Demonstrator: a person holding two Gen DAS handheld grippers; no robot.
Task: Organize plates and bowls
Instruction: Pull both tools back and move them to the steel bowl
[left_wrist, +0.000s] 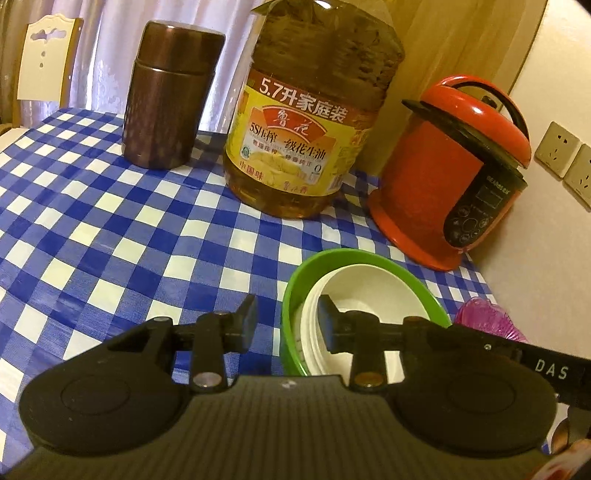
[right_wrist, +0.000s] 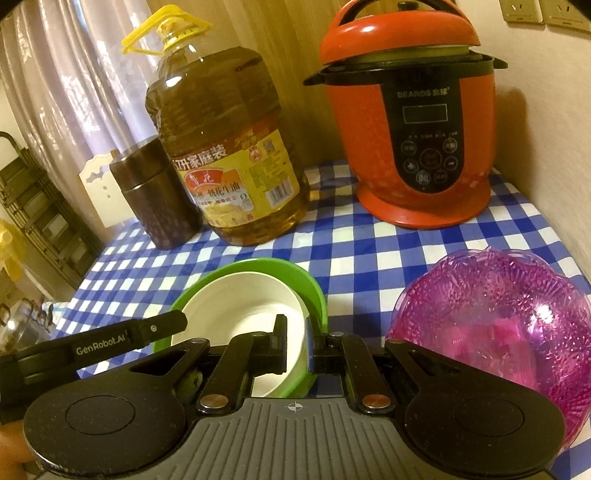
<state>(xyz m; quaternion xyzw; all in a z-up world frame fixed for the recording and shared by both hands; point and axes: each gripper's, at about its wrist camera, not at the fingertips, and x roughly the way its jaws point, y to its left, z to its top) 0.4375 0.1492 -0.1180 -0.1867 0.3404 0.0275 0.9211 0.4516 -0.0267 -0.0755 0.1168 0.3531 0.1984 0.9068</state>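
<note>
At the near edge of the blue-and-white checked tablecloth (right_wrist: 369, 258), the right gripper (right_wrist: 297, 350) is sitting clamped on the rims of two nested bowls, a round white plastic bowl (right_wrist: 236, 306) lying tilted inside a round green plastic bowl (right_wrist: 314, 291). The left gripper (left_wrist: 286, 321) is standing with its jaws apart, straddling the same rims without pressing them. One pink translucent patterned bowl (right_wrist: 498, 325) is resting just beside them, mouth upward. Farther back, one brown cylindrical canister (left_wrist: 166, 96), one large clear bottle of golden cooking oil (left_wrist: 306, 122) labelled "5.7升家庭装", and one red electric pressure cooker (right_wrist: 410, 129) marked "BEAROS" are standing upright. "GenRobot.AI" is showing on the left tool's arm.
</note>
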